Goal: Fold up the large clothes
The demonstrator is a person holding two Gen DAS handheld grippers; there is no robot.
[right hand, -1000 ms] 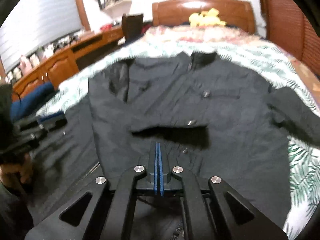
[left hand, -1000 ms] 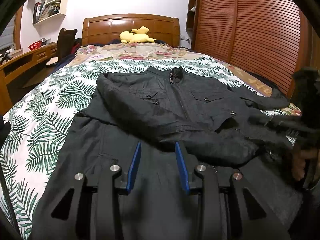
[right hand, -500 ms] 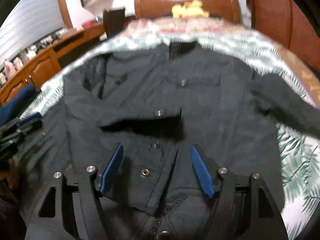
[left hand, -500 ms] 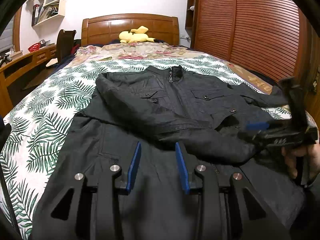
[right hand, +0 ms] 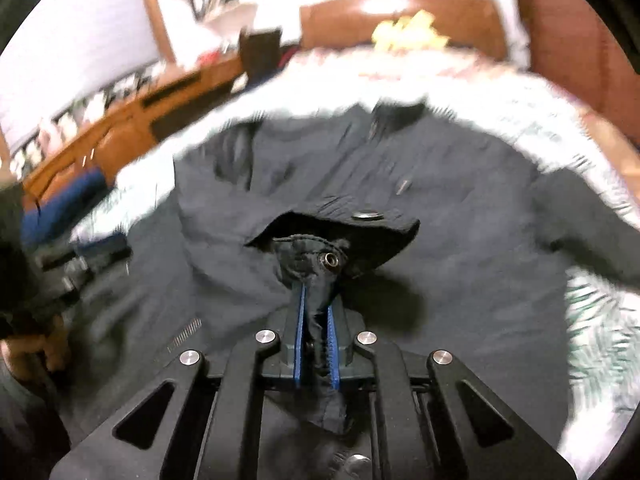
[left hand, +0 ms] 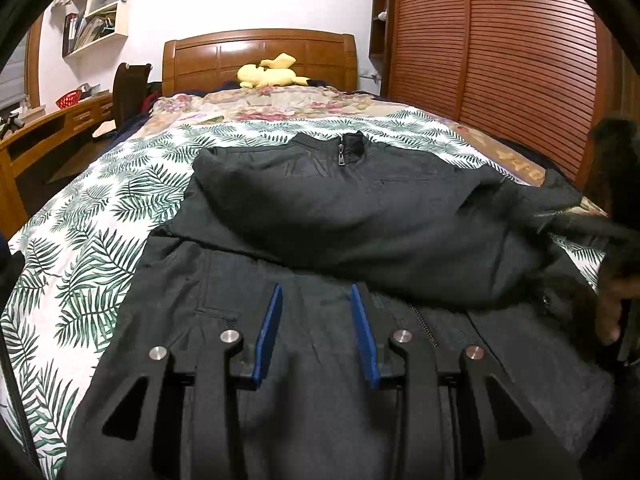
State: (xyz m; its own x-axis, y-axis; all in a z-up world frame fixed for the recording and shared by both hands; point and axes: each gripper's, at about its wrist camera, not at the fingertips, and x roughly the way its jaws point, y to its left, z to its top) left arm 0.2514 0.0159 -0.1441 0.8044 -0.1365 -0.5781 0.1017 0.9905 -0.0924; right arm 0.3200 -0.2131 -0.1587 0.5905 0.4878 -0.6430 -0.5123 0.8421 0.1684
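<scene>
Black jacket [left hand: 360, 216] flat on the bed [left hand: 120, 200], collar toward the headboard [left hand: 260, 56], right tongs [right hand: 316, 312] pinching its hem, left tongs [left hand: 316, 300] spread open above it, gripping nothing.

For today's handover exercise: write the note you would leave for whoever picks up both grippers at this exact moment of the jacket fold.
Right gripper: shut on a bunched piece of the jacket's edge with a snap, lifted off the cloth below.
Left gripper: open, empty, over the jacket's lower part.
The jacket lies front up on the leaf-print bedspread, collar toward the headboard.
Done: one sleeve lies folded across the chest.
Left: the other sleeve still lies out to the side; carry the held piece over, then fold the body. The right view is blurred, so check the grip.
</scene>
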